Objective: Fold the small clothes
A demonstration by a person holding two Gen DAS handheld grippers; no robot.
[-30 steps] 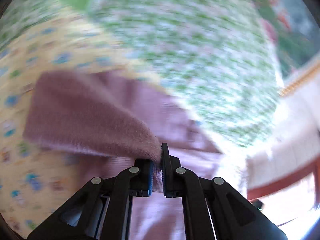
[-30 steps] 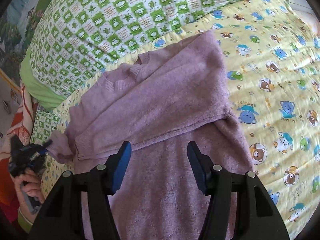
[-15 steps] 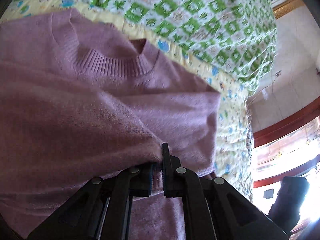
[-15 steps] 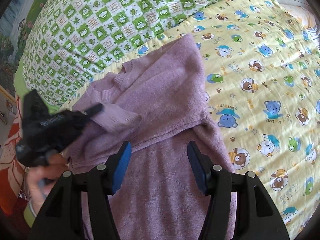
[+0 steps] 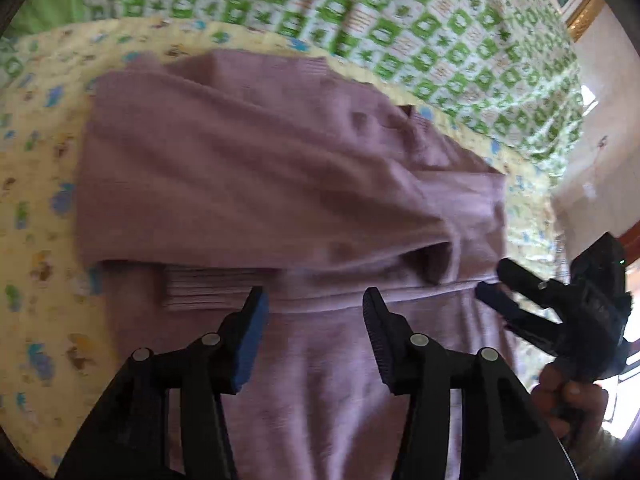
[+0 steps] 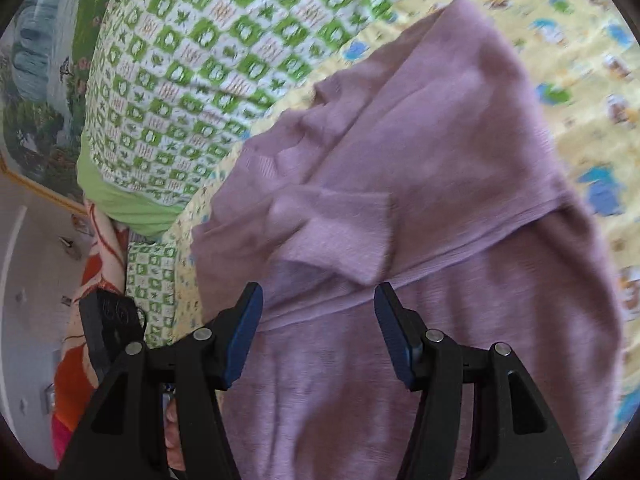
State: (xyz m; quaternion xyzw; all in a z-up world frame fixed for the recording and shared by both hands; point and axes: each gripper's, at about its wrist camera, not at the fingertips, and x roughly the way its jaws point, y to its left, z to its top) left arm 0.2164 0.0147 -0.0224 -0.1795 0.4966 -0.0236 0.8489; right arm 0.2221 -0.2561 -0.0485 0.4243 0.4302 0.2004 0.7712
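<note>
**Sleeves in, body fold next**

Left wrist view: left hand-held gripper (image 5: 314, 304), jaws just sprung apart and empty, hovers over the mauve sweater (image 5: 280, 184) on the bed (image 5: 36, 208). The sleeve's ribbed cuff (image 5: 208, 288) lies just beyond, left.

Right wrist view: right hand-held gripper (image 6: 318, 300) spread, empty, equally near; fuzzy knit runs lengthwise away.

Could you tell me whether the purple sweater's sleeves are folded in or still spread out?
Folded in: on the purple sweater, both sleeves lie across the chest, one cuff over the other.
</note>
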